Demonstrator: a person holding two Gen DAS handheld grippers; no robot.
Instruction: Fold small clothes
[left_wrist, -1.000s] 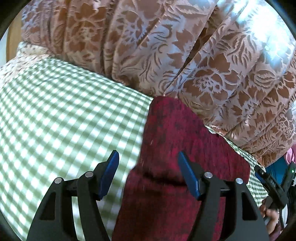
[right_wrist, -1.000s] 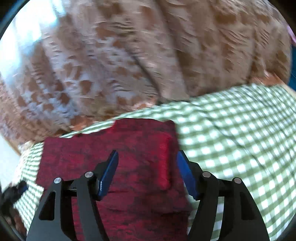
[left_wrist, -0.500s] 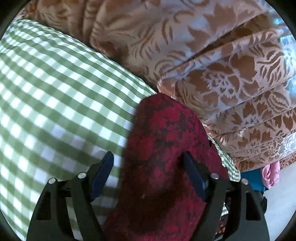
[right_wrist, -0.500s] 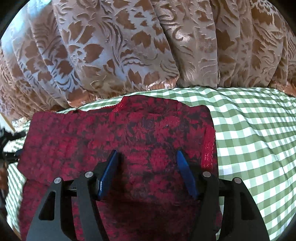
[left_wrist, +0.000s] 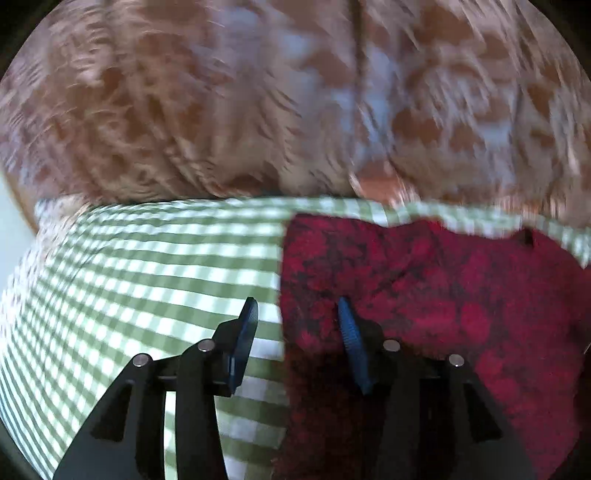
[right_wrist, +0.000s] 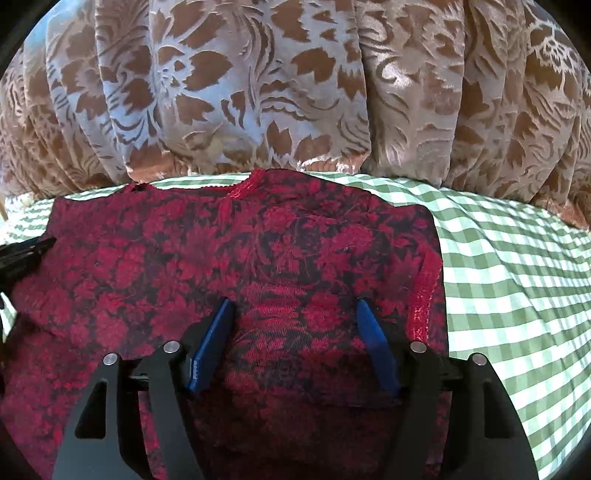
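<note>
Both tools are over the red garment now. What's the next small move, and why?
Probably lower the left tool and close it on the left edge of the red floral garment. That edge runs between its fingers, which have just been closing but do not yet pinch cloth. The garment lies spread on the green checked cloth, and the right tool hangs open above its middle, so no fold has started.

Red-black garment (right_wrist: 295, 258) looks like soft matt knit cloth with a shiny trim edge, checked sheet (right_wrist: 517, 277) smooth woven cotton-like cloth, floral curtain (right_wrist: 258, 92) glossy velvety fabric, gripper fingers (right_wrist: 376, 343) matt blue plastic
</note>
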